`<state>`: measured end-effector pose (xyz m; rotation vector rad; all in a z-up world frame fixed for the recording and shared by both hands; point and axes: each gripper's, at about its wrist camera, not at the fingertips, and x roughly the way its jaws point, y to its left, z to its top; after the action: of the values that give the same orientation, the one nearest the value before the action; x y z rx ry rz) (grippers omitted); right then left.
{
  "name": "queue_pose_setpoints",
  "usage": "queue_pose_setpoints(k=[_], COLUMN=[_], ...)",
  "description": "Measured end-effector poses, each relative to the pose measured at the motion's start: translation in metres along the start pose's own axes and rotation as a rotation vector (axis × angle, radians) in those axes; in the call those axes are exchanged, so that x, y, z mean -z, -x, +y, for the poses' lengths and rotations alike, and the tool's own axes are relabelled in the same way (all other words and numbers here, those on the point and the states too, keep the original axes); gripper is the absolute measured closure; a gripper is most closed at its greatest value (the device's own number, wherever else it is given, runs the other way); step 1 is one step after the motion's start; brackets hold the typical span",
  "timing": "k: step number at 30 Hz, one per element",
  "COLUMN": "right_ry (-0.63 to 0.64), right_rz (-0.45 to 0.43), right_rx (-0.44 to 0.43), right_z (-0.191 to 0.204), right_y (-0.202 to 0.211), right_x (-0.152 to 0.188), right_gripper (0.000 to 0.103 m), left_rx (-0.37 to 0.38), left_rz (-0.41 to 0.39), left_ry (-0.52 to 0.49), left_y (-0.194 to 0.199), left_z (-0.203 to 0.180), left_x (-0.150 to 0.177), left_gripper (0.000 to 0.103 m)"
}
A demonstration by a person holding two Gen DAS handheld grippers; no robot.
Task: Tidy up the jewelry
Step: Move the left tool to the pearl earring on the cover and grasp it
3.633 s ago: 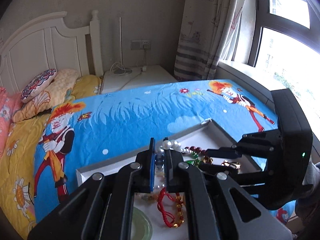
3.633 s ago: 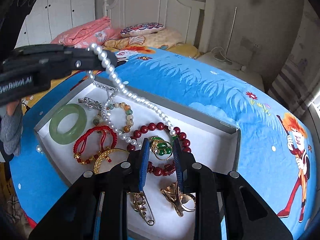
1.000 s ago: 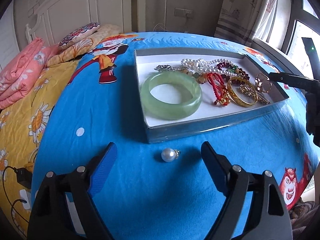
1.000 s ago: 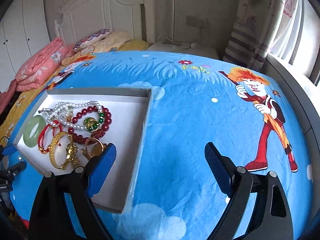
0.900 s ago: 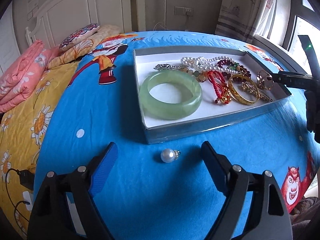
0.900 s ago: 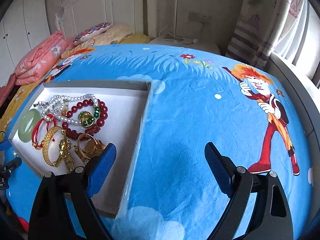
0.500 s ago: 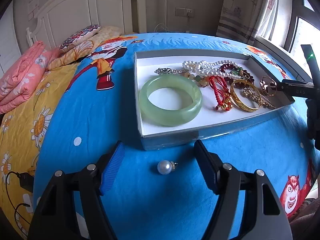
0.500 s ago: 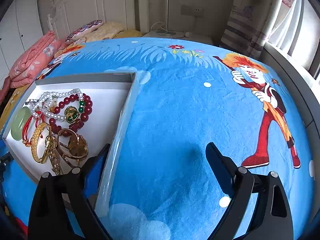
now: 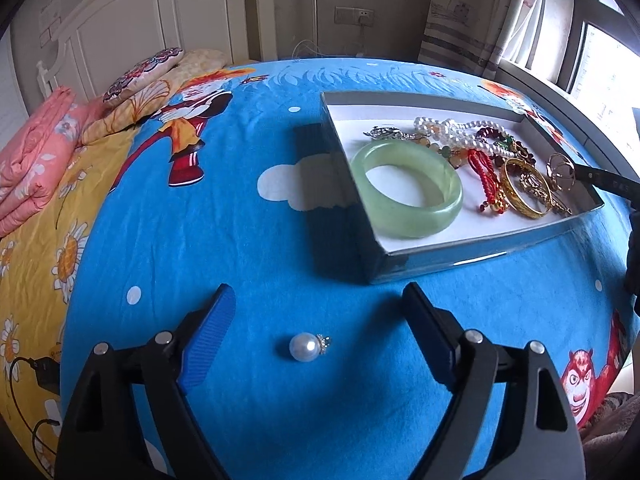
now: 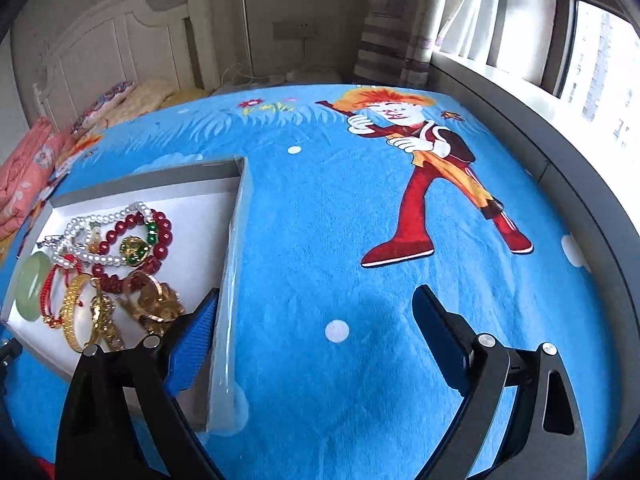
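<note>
A loose pearl pendant lies on the blue bedspread, between the open fingers of my left gripper. A grey box to the right holds a green jade bangle, a pearl necklace, red beads, a red cord bracelet and gold pieces. My right gripper is open and empty over the bedspread; its left finger overlaps the box's right wall. The jewelry shows in the box at the left.
The bed carries a cartoon-print blue sheet, with pillows and a pink quilt near the white headboard. A window sill runs along the right. The right gripper's tip shows at the box's far end.
The pearl necklace, held up 3.6 s ago, now lies in the box and both grippers have opened. My left gripper has moved closer over the loose pearl; my right has swung right.
</note>
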<state>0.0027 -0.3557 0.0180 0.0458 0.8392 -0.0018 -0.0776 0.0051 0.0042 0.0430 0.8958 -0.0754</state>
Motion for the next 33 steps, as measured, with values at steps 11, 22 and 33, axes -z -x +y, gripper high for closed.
queue_pose_setpoints(k=[11, 22, 33], right_ry=[0.115, 0.412, 0.548], right_rz=[-0.085, -0.003, 0.022], right_rx=[-0.347, -0.634, -0.767], right_z=[0.045, 0.152, 0.186], right_y=[0.049, 0.058, 0.074], right_x=[0.025, 0.043, 0.064], right_gripper=[0.014, 0.019, 0.054], left_rx=[0.038, 0.066, 0.059], left_rz=[-0.017, -0.038, -0.065], left_ry=[0.038, 0.048, -0.004], left_y=[0.006, 0.015, 0.021], left_z=[0.009, 0.014, 0.007], left_x=[0.005, 0.015, 0.022], left_gripper=[0.019, 0.02, 0.049])
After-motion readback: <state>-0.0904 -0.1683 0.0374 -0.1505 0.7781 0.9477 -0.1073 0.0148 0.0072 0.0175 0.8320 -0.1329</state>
